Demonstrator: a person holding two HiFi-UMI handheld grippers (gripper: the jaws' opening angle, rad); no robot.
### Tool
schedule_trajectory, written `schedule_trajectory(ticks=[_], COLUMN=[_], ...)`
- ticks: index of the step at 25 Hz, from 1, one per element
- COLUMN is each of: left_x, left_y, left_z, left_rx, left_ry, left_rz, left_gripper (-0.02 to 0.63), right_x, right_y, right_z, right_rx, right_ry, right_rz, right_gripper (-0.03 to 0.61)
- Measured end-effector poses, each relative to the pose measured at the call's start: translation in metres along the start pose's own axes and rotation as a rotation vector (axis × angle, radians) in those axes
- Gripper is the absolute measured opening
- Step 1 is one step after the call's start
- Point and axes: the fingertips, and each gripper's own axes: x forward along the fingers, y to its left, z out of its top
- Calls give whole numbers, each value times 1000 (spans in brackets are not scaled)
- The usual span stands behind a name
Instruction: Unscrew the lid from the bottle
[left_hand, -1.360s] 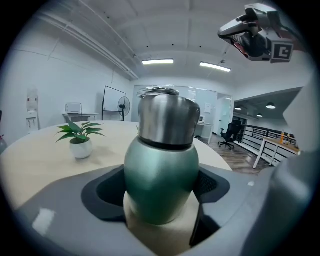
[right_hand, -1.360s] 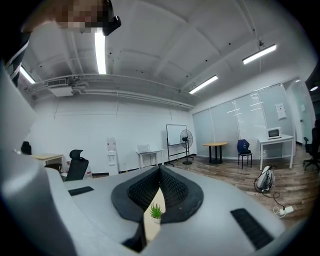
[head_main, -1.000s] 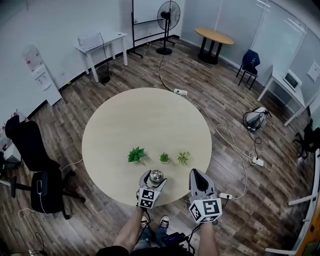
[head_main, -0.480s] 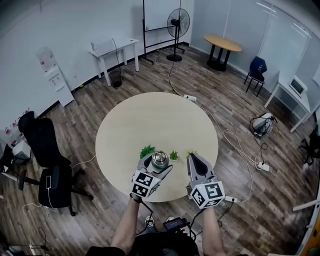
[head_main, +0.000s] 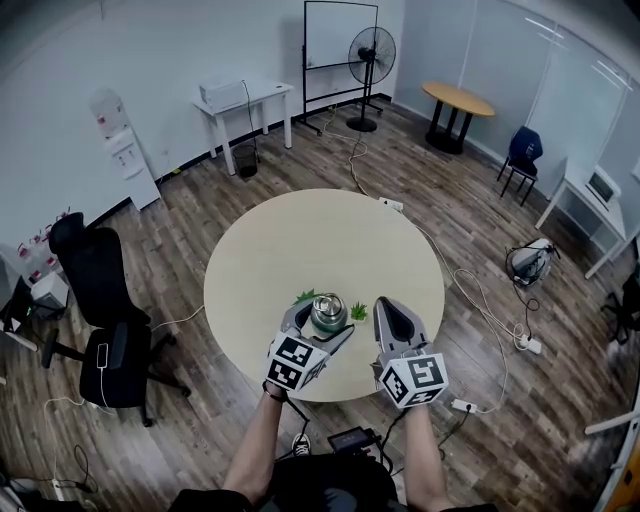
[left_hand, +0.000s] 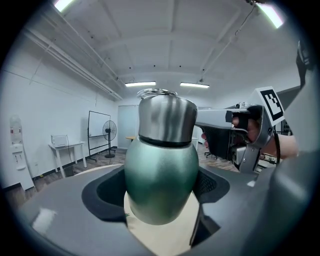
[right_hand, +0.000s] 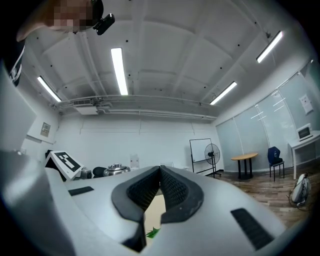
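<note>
**Observer:** Where is the bottle, and what holds it?

**Me:** The matt green metal bottle (left_hand: 161, 180) sits upright between my left gripper's (head_main: 320, 325) jaws. They stand wide and clamp its belly, clear of the round pale wooden table (head_main: 300, 240). The brushed-steel screw lid (left_hand: 166, 120) is on.

**Observer:** And the right?

**Me:** My right gripper (right_hand: 160, 186) has its jaws together and empty. It is level, with its nose just beside the lid.

**Observer:** How to do the step well?

**Me:** As I judge it: spread the right jaws, then close them squarely across the lid's straight wall, below the wire loop. Keep the left grip firm and low so the body doesn't spin. Turn about the bottle's own axis, without tilting.
</note>
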Motion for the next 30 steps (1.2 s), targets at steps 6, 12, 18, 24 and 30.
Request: schedule_trajectory(ticks=[6,12,18,24,30], left_x=[-3,-4,-2,1,-1], left_y=[-1,-6,-15,-34,-43], left_z=[2,-1,-4,-8,-14], left_rx=[3,9,26,58,88], left_ry=[-6,2,18,24,37], left_rz=[-2,-10,-26,-75,-110], left_gripper=[382,382,382,382,383], right_x=[-1,-4,-4,1,-1], right_y=[15,30,62,82,88], right_z=[7,9,5,-9,-15], right_rx=[-7,-20,-72,-149,-152], right_ry=[-11,-6,41,118,179], right_rz=[67,144,269,387,482], right_gripper=[171,275,275,284,247])
